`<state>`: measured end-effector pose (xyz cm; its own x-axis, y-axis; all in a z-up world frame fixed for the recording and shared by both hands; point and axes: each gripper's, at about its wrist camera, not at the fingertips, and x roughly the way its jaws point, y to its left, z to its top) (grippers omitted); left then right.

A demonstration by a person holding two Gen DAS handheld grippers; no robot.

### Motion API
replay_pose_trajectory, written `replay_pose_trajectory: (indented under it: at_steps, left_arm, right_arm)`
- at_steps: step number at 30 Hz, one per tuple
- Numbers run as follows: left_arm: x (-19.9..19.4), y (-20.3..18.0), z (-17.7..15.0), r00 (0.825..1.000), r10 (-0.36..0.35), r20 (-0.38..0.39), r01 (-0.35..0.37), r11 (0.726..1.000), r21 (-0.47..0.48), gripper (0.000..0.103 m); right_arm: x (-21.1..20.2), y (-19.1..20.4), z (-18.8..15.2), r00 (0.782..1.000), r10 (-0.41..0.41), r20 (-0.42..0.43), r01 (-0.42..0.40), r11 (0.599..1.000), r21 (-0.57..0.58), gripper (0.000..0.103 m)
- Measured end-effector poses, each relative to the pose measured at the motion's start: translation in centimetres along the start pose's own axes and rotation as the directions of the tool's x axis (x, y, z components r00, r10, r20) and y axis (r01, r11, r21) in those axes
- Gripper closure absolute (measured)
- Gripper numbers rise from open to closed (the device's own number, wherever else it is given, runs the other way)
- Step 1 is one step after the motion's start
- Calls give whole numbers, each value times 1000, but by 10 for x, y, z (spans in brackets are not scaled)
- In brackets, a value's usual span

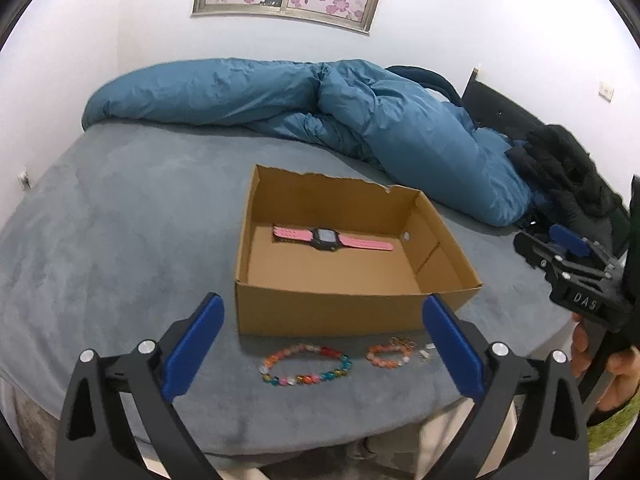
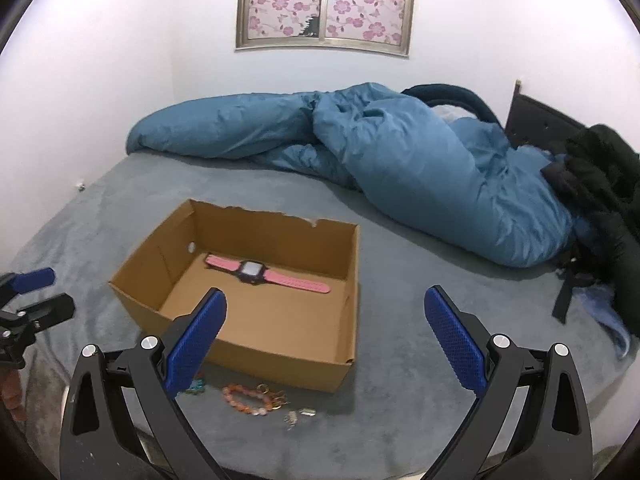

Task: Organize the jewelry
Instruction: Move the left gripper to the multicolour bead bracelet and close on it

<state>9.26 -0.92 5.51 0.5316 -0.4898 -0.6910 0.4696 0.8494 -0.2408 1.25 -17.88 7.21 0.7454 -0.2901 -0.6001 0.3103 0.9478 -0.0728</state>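
An open cardboard box [image 1: 352, 308] stands on the grey bed, and a pink-strapped watch [image 1: 332, 238] lies flat inside it. In front of the box lie a multicolour bead bracelet [image 1: 306, 364], a smaller orange bead bracelet [image 1: 388, 354] and tiny silver pieces [image 1: 426, 352]. My left gripper [image 1: 323, 300] is open above the bracelets, holding nothing. In the right wrist view the box [image 2: 280, 352], the watch [image 2: 266, 274] and the orange bracelet [image 2: 248, 398] show. The multicolour bracelet [image 2: 196, 388] is mostly hidden behind a finger. My right gripper [image 2: 326, 293] is open and empty over the box's near right corner.
A crumpled blue duvet [image 1: 400, 128] lies across the back of the bed. Black clothing [image 2: 600, 184] is heaped at the right by a dark headboard [image 2: 536, 116]. The bed's front edge [image 1: 320, 448] runs just below the bracelets. A hand [image 1: 616, 376] holds the right gripper's handle.
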Motion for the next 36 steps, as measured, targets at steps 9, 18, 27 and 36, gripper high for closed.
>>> replay_pose_trajectory:
  at_steps: [9,18,27,36]
  left_arm:
    - [2,4,-3,996,-89,-20,87,994,-67,6]
    - [-3,-7,-7,993,-114,18,113,993,38,6]
    - [15,-13,-31,999,-47,4,45,985,165,6]
    - [47,5,-56,998,61,4,-60,968,245,7]
  right_arm:
    - [-3,-2,-9,990,137,13,-138,988,68,8]
    - [-8,-3,-17,988,154,30,-156,985,78,8]
    - [-12,-10,-44,985,166,46,-169,982,87,8]
    - [1,24,-77,950,312,-1,-312,949,56,16]
